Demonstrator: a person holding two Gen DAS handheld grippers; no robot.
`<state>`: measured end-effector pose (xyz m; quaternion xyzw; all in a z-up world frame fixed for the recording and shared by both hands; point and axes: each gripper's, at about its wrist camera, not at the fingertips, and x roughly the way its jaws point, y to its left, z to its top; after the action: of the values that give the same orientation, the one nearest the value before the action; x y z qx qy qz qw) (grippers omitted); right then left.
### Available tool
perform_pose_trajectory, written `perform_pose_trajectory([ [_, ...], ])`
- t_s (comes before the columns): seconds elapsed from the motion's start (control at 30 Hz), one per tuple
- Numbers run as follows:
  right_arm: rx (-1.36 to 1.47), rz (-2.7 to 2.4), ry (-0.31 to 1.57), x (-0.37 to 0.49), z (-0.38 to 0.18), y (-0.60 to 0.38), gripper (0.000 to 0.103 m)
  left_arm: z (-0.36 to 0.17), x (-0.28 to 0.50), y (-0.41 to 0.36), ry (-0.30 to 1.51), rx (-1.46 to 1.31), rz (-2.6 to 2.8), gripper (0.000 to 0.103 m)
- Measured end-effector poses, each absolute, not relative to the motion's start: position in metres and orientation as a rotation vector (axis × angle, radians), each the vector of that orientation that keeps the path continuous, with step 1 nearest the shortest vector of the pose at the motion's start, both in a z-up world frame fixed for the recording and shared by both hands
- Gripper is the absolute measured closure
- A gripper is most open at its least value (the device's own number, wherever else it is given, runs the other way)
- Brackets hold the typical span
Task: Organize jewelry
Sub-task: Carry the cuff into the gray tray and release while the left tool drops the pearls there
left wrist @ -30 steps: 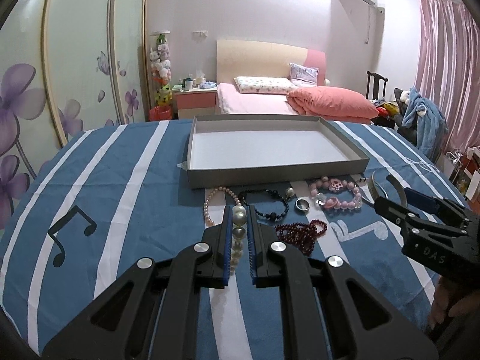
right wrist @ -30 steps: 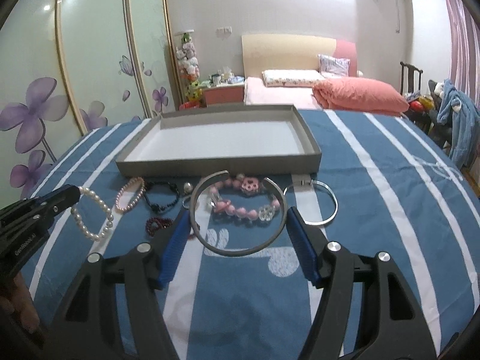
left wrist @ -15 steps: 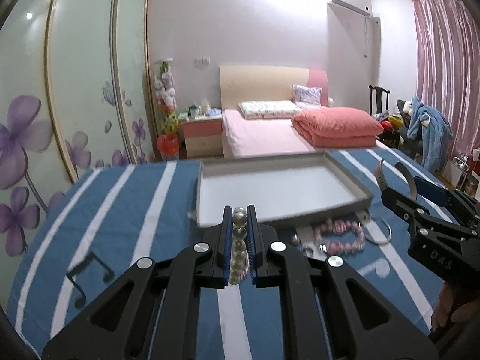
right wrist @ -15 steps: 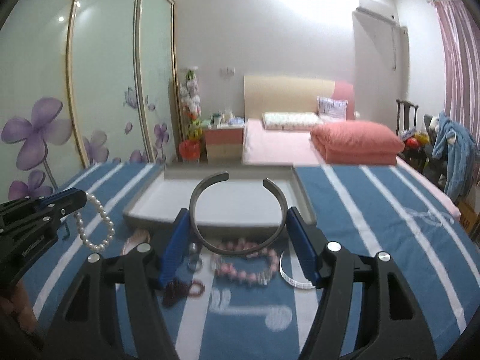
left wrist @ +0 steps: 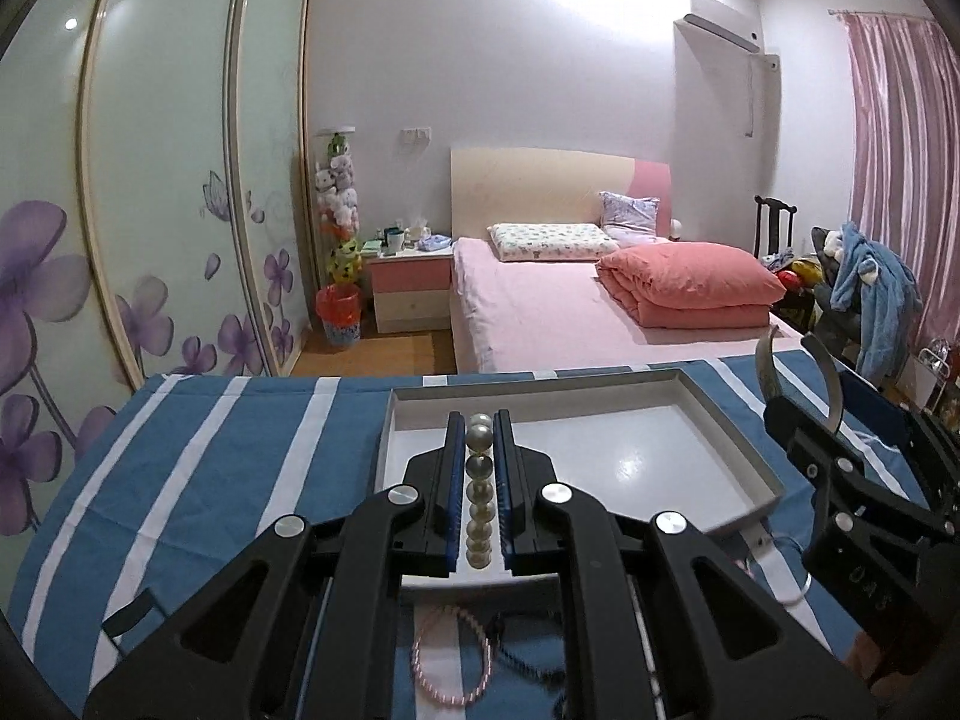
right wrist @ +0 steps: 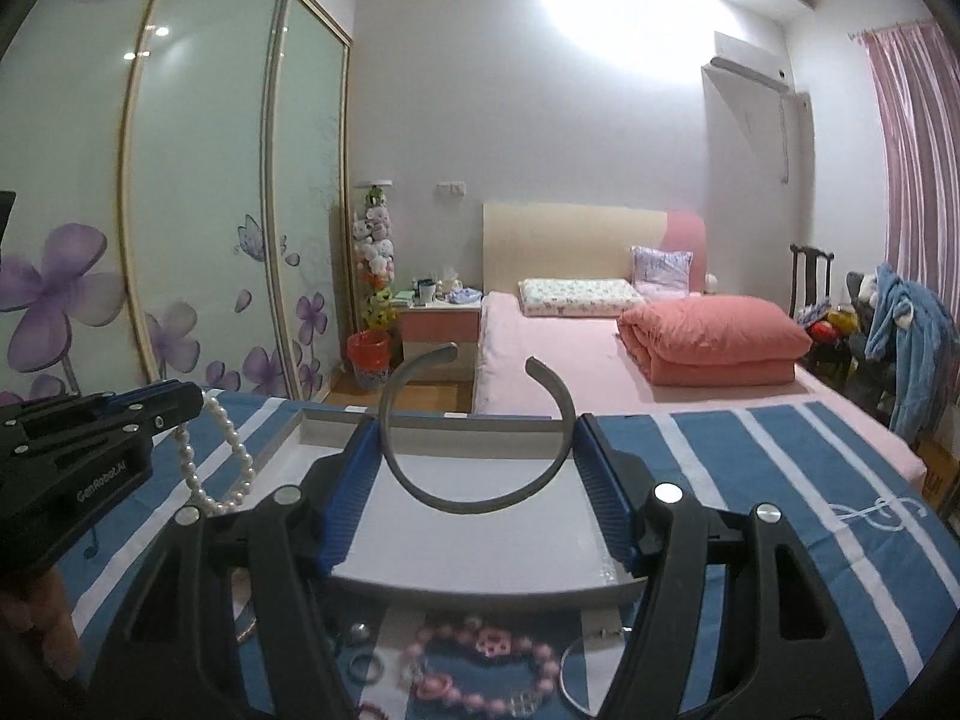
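My left gripper (left wrist: 479, 426) is shut on a white pearl bracelet (left wrist: 480, 483) and holds it in the air over the near left part of the grey tray (left wrist: 759, 462). In the right wrist view the pearl bracelet (right wrist: 219, 459) hangs from the left gripper (right wrist: 180, 399). My right gripper (right wrist: 477, 444) is shut on a grey open cuff bangle (right wrist: 474, 495), held above the tray (right wrist: 480, 585). The bangle also shows in the left wrist view (left wrist: 831, 378). A pink thin bracelet (left wrist: 447, 657) lies on the cloth below.
On the blue striped cloth (right wrist: 780, 480) near the tray lie a pink bead bracelet (right wrist: 486, 666), a ring (right wrist: 366, 667) and a thin silver bangle (right wrist: 570, 675). A bed (left wrist: 600, 312) and sliding wardrobe doors (left wrist: 150, 210) stand behind the table.
Both grippers have lifted their pieces off the cloth and moved forward over the tray. The other jewelry has dropped to the bottom of both views.
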<state>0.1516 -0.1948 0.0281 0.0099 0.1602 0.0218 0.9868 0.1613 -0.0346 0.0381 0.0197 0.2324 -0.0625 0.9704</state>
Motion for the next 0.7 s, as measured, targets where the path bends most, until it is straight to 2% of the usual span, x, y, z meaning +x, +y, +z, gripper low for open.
perform_pose_trajectory([
  [0.17,0.023,0.047,0.377,0.186,0.016,-0.194,0.039,0.029,0.183,-0.042,0.507,0.032,-0.127,0.093],
  [0.4,0.053,0.075,0.554,0.238,-0.016,-0.193,0.039,0.011,0.212,-0.049,0.568,0.024,-0.136,0.093],
  [0.7,0.040,0.094,0.731,0.265,-0.056,-0.182,0.038,-0.009,0.235,-0.047,0.642,0.017,-0.145,0.093],
])
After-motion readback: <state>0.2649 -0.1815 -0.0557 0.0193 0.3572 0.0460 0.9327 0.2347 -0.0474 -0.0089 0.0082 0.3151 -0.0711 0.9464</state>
